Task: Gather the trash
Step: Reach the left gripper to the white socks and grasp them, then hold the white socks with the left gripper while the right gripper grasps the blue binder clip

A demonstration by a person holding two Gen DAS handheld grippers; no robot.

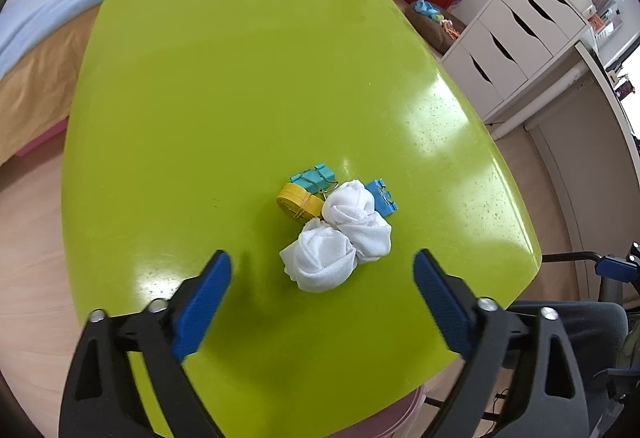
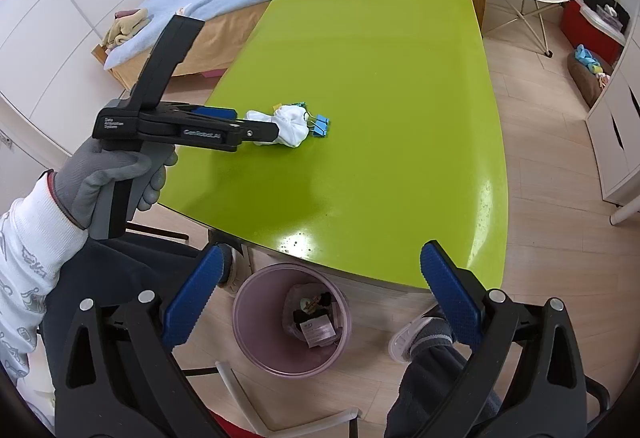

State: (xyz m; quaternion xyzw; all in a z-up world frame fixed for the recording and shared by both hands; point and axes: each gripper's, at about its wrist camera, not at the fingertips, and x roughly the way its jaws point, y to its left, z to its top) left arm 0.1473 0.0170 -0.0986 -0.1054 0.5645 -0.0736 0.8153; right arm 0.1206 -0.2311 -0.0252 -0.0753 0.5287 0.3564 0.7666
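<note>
Two crumpled white tissue wads [image 1: 336, 238] lie touching each other on the green bench [image 1: 240, 97], near its front edge. Pink trash bin [image 2: 256, 318] stands upright on the floor just below that edge, open-topped, holding a few scraps of discarded packaging [image 2: 314, 322] at its bottom.

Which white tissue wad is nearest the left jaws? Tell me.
The nearer tissue wad, lying between the open left gripper jaws. The other wad sits behind it, touching the yellow tape roll and the blue binder clip.
</note>
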